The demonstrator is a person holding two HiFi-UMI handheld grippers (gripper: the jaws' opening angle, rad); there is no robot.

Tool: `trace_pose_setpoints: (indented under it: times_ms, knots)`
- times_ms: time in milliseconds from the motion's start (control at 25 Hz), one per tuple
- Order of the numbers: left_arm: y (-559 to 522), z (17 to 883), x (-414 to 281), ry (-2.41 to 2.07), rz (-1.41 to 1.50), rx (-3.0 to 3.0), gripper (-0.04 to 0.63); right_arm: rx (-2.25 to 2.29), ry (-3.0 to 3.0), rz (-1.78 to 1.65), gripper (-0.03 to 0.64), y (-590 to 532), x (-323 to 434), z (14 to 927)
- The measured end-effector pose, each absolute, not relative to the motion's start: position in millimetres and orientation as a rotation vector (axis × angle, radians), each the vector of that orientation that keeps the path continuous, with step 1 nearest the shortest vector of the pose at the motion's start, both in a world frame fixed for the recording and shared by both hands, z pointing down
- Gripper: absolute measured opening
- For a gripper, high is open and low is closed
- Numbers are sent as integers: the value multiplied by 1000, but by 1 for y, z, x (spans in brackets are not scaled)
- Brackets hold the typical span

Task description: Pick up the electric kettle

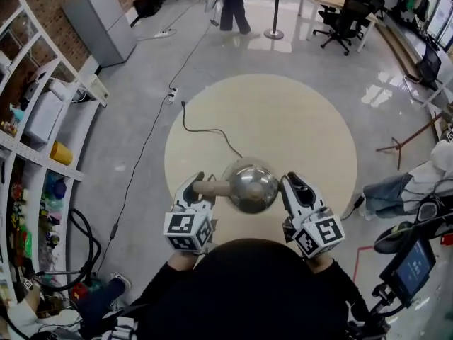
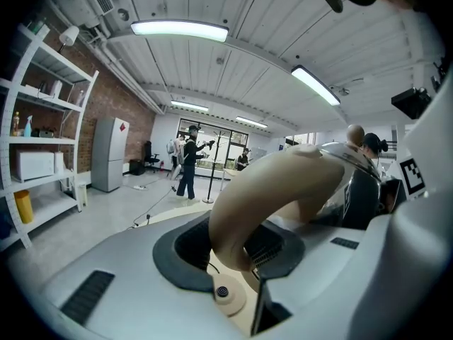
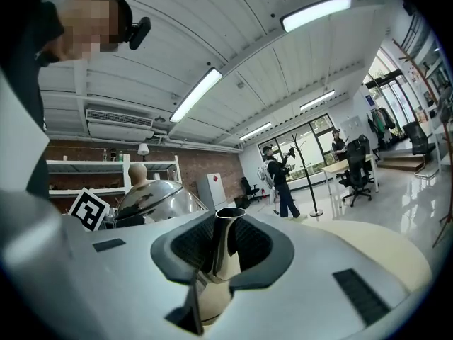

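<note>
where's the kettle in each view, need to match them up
Head view: low centre, the kettle over the near part of the round table.
Left gripper view: its beige handle fills the centre, between the jaws; steel body at right.
Right gripper view: its spout low centre, between the jaws; domed lid at left.
Shared landmark: the grey cabinet by the brick wall.
</note>
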State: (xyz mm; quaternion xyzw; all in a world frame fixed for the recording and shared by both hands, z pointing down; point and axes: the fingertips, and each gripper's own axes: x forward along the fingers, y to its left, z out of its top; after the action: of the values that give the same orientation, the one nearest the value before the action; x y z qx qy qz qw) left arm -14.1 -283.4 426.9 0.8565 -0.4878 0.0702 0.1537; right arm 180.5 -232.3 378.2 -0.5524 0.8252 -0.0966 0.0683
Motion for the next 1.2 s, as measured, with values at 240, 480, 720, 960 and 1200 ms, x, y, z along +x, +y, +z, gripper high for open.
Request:
trace_pose_setpoints:
  times_ms: [240, 480, 720, 960, 1200]
  knots:
    - [-280, 433, -17, -1379, 171, 2413, 121, -1658, 2501, -200, 75, -230, 175, 368]
    - [-278, 436, -15, -1342, 214, 2395, 121, -1675, 2494, -244, 74, -230, 176, 370]
    - [-279, 446, -13, -1321, 210, 2399, 121, -1686, 2485, -220, 74, -229, 177, 380]
    - [-275, 463, -31, -1343, 229, 2347, 120, -1666, 2495, -251, 75, -232, 164, 398]
    - [-269, 432, -24, -1326, 221, 2326, 121, -1709, 2504, -293, 74, -229, 172, 363]
